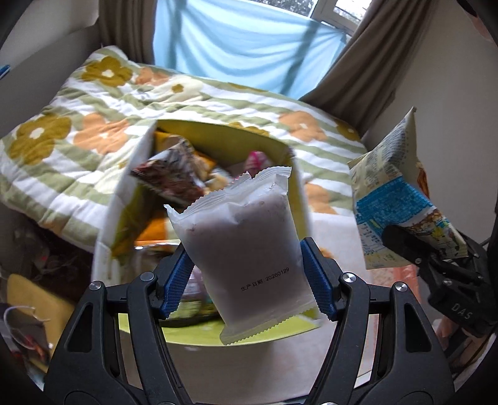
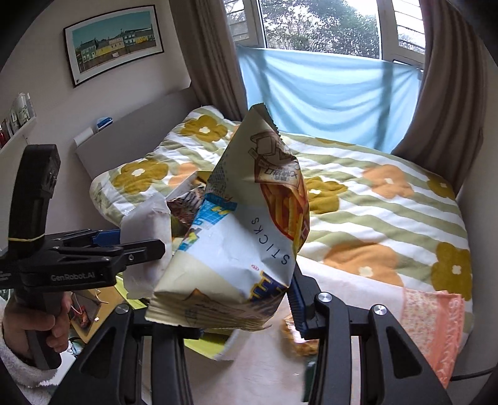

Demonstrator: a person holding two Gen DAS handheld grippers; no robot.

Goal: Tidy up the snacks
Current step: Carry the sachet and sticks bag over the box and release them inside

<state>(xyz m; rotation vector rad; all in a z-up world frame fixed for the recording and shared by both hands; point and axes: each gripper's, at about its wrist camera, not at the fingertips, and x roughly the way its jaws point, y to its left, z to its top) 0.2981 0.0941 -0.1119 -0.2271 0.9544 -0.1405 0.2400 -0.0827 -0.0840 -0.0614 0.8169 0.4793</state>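
- Left wrist view: the left gripper (image 1: 247, 277), centre frame, clamps a white snack packet (image 1: 246, 246) above an open yellow-lined box (image 1: 124, 218) of snacks; floral quilt (image 1: 93, 109) behind.
- Right wrist view: the right gripper (image 2: 242, 299) pinches a sticks bag (image 2: 236, 230) at centre; curtained window (image 2: 320, 25) above, framed picture (image 2: 113, 43) upper left.

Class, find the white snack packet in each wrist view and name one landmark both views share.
Left wrist: white snack packet fills the centre foreground, between the left gripper jaws.
Right wrist: white snack packet at left of centre, partly behind the sticks bag.
Shared landmark: flowered quilt.
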